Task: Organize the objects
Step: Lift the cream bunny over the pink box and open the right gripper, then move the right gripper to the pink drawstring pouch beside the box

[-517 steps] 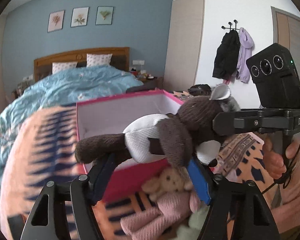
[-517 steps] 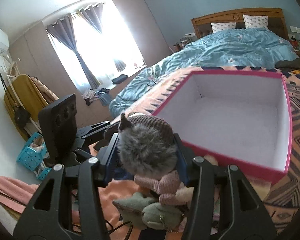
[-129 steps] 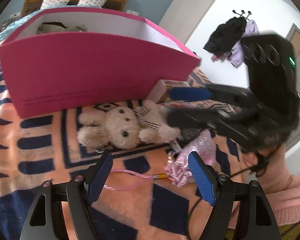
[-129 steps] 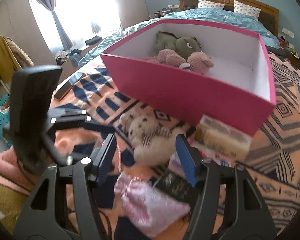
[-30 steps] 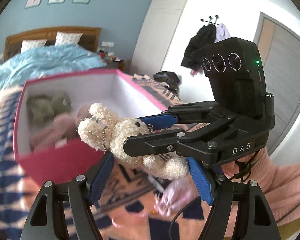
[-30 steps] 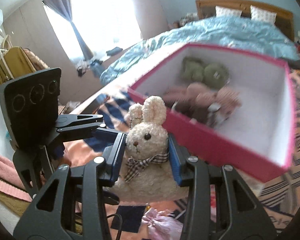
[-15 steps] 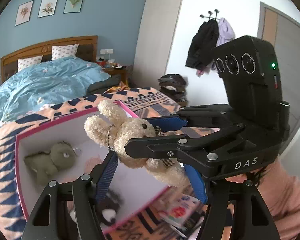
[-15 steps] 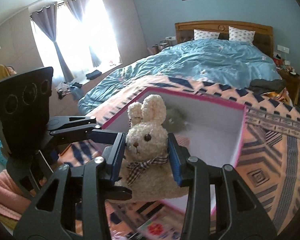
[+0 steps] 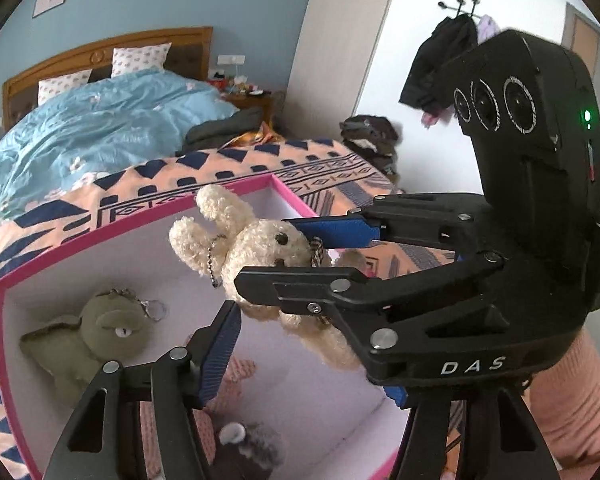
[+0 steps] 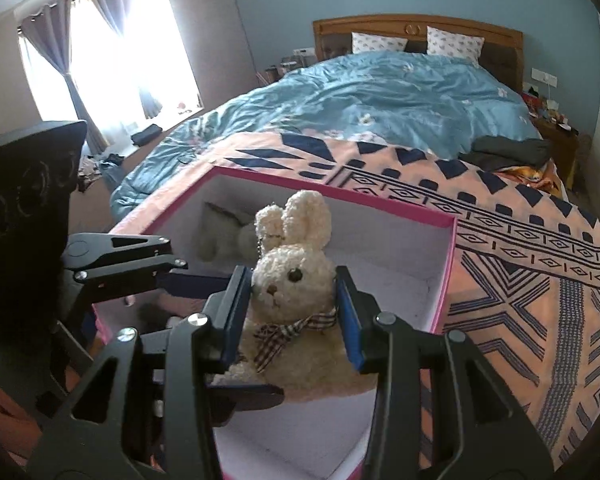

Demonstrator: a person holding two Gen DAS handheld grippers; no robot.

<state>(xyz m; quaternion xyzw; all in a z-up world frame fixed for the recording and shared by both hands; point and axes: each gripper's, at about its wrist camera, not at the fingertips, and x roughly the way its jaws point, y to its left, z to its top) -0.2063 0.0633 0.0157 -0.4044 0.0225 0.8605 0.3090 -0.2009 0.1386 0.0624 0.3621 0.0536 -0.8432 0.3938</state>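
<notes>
Left wrist view is showing us, from the left, the green plush (image 9: 88, 332) lying on the floor of the pink box (image 9: 4, 292); beside it our left gripper (image 9: 308, 356) is standing with nothing between its blue pads, and its jaws have just been closing on empty air; further right, the cream bunny (image 9: 256, 252) is hanging over the open box, pinched at the neck by the right gripper (image 9: 296, 254), whose jaws are gripping it firmly; a pink sleeve (image 9: 572, 400) is showing at the far right.

Right wrist view is giving us the same bunny (image 10: 296, 280) face-on between the right gripper's pads, above the box's white interior.

We are judging the step in hand to be the drop; to do it well we should be lowering the bunny toward the bare stretch of floor, clear of the green plush and the brown toy (image 9: 240, 444) near the bottom, and spreading the jaws only once it is well inside the walls.

Compared with a second ago, we are now holding the bunny over the box's middle rather than short of its near wall; the box is filling more of both views.
</notes>
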